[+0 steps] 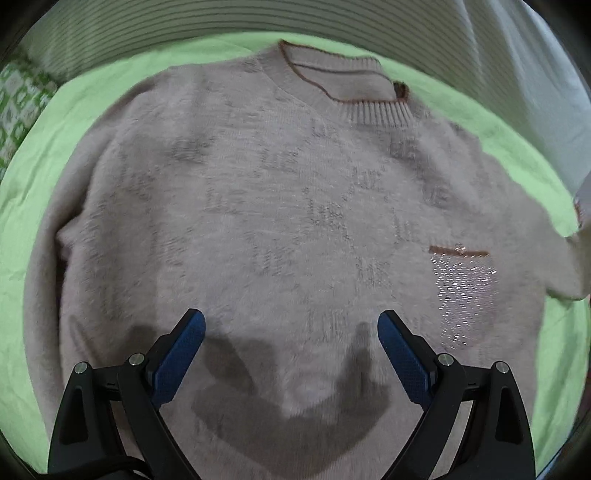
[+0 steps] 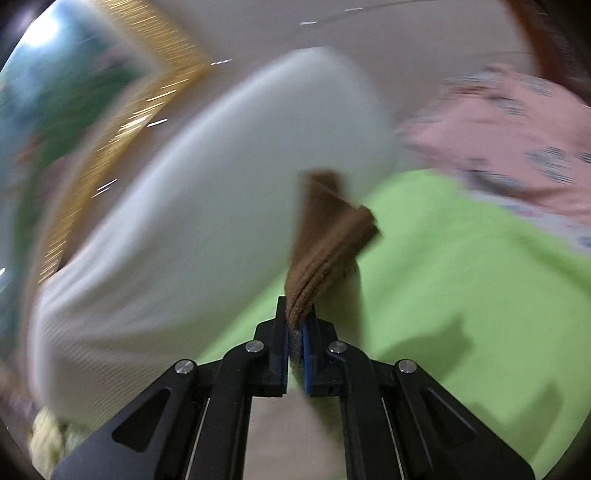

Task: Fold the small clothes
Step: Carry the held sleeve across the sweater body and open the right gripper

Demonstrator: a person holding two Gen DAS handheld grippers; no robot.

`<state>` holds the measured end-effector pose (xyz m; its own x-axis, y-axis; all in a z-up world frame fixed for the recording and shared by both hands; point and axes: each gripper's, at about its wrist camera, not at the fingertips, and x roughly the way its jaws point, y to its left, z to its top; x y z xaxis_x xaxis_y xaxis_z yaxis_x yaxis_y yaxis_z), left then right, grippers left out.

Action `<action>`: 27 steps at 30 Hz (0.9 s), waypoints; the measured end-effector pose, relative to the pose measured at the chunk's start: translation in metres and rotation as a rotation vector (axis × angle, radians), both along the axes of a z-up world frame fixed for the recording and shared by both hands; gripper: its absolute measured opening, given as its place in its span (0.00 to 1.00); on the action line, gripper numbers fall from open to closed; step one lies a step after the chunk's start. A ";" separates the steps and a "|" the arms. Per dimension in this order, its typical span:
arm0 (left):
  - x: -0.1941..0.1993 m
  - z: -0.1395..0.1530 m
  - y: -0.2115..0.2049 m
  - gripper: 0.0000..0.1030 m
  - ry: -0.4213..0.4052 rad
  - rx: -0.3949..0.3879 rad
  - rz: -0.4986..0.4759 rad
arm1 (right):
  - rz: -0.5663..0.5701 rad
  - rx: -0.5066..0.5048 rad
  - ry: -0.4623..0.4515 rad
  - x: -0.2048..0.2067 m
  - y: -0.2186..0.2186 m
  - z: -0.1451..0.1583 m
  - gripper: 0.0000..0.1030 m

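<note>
A small fluffy pale pink sweater lies spread flat on a light green sheet, its brown-trimmed collar at the far side and a sequinned pocket at the right. My left gripper is open and empty, hovering just above the sweater's lower body. My right gripper is shut on the brown ribbed cuff of the sweater's sleeve and holds it up above the sheet. The right wrist view is blurred by motion.
A white striped pillow lies beyond the sweater and also shows in the right wrist view. A pink patterned cloth lies at the far right. A gold-framed picture hangs on the wall.
</note>
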<state>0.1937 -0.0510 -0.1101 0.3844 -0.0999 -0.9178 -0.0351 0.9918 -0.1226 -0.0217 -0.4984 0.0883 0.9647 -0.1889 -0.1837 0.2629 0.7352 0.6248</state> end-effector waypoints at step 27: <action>0.023 -0.009 0.069 0.91 -0.028 -0.399 0.369 | 0.364 0.096 0.266 0.116 0.161 -0.079 0.57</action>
<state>0.2165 0.0181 -0.1193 0.4837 -0.2921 -0.8250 -0.3636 0.7904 -0.4931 0.0939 -0.3379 0.0095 0.8819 0.1835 -0.4342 0.1590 0.7513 0.6405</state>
